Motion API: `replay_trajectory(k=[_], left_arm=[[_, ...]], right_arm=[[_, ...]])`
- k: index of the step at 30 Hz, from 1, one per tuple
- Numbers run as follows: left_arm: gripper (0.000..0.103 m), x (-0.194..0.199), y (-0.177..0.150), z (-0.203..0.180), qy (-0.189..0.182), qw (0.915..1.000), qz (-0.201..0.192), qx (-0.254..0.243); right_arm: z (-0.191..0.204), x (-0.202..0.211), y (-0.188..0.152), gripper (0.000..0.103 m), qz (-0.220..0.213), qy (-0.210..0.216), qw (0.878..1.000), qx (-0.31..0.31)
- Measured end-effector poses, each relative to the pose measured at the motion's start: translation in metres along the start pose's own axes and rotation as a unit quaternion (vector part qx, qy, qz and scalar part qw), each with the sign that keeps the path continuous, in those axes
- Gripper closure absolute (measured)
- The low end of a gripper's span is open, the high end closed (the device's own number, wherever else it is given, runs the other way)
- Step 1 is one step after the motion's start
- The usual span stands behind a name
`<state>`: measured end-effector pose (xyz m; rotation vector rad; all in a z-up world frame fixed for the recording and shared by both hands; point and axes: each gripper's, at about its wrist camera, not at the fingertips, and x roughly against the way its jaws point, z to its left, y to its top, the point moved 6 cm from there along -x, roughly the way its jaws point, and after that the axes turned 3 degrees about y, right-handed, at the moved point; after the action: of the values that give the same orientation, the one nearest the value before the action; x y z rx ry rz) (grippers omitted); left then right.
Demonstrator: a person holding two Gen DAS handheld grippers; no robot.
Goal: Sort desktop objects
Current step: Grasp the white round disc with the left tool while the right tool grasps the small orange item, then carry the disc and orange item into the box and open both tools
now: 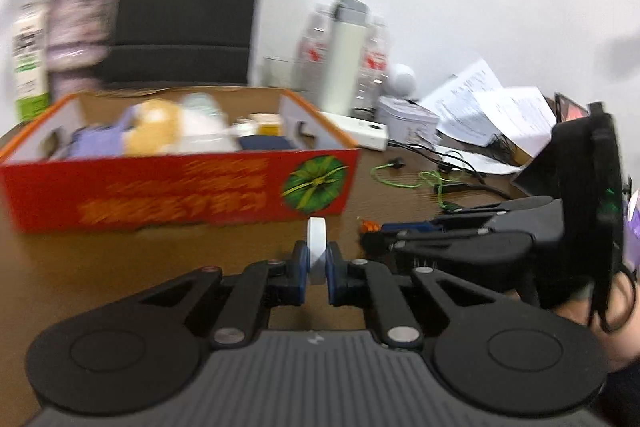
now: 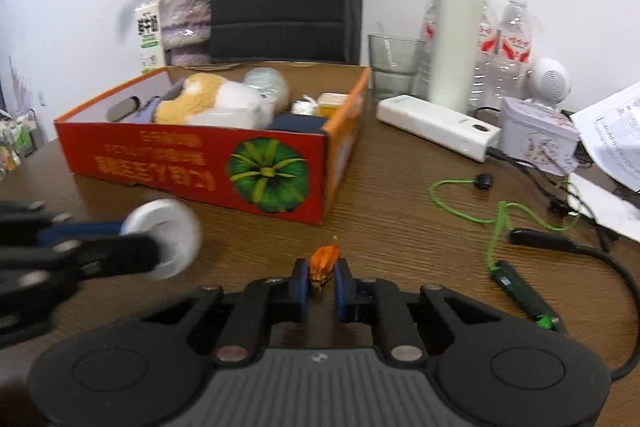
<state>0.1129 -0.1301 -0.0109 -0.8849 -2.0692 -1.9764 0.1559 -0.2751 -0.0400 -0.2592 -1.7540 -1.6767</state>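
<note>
While edge-on between left jaws, white disc (image 1: 317, 251) stands upright, red box (image 1: 176, 187) beyond.

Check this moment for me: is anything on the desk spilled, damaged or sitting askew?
Nothing looks spilled or broken. The desk's right side is untidy: a green cable and black cable lie in loose tangles beside fanned-out papers. The red box sits at an angle, print upside down from here. Both grippers hold small items cleanly.
</note>
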Motion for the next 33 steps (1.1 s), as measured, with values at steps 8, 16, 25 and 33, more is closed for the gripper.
replay_trajectory(k=[8, 16, 25, 33], left_arm=[[0.093, 0.077, -0.018, 0.052, 0.090, 0.9958, -0.010, 0.016], [0.093, 0.136, -0.040, 0.076, 0.102, 0.9938, -0.028, 0.035], [0.093, 0.197, -0.069, 0.072, 0.122, 0.9890, -0.070, 0.045], [0.093, 0.216, -0.065, 0.057, 0.098, 0.9894, -0.100, 0.038]], right_arm=[[0.070, 0.052, -0.004, 0.091, -0.052, 0.039, 0.998, -0.011], [0.140, 0.106, -0.042, 0.091, -0.063, 0.075, 0.995, -0.010], [0.175, 0.162, -0.075, 0.091, -0.074, 0.058, 0.996, 0.005], [0.182, 0.196, -0.077, 0.091, -0.116, 0.031, 0.993, 0.016]])
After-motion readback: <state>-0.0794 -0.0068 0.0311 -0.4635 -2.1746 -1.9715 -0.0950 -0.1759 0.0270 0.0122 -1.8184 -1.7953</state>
